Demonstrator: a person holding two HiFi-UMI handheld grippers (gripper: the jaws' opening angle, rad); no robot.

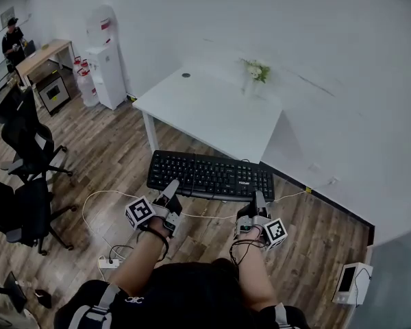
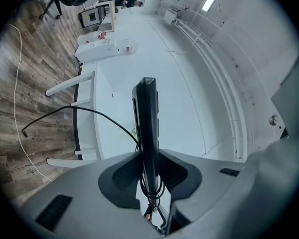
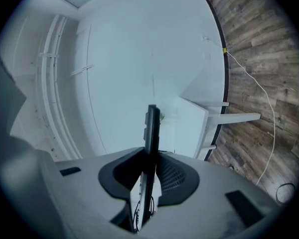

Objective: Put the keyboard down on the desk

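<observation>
A black keyboard (image 1: 211, 175) hangs in the air above the wooden floor, short of the white desk (image 1: 205, 108). My left gripper (image 1: 170, 190) is shut on its near left edge and my right gripper (image 1: 259, 203) is shut on its near right edge. In the left gripper view the keyboard (image 2: 148, 123) shows edge-on between the jaws, with its black cable (image 2: 84, 112) looping off to the left. In the right gripper view the keyboard (image 3: 151, 133) stands edge-on between the jaws too, with the desk (image 3: 192, 123) beyond it.
A small vase of flowers (image 1: 255, 74) and a dark round object (image 1: 185, 75) stand on the desk. A white cable (image 1: 116, 196) runs across the floor to a power strip (image 1: 109, 261). Office chairs (image 1: 27, 149) stand to the left, a water dispenser (image 1: 106, 60) by the wall.
</observation>
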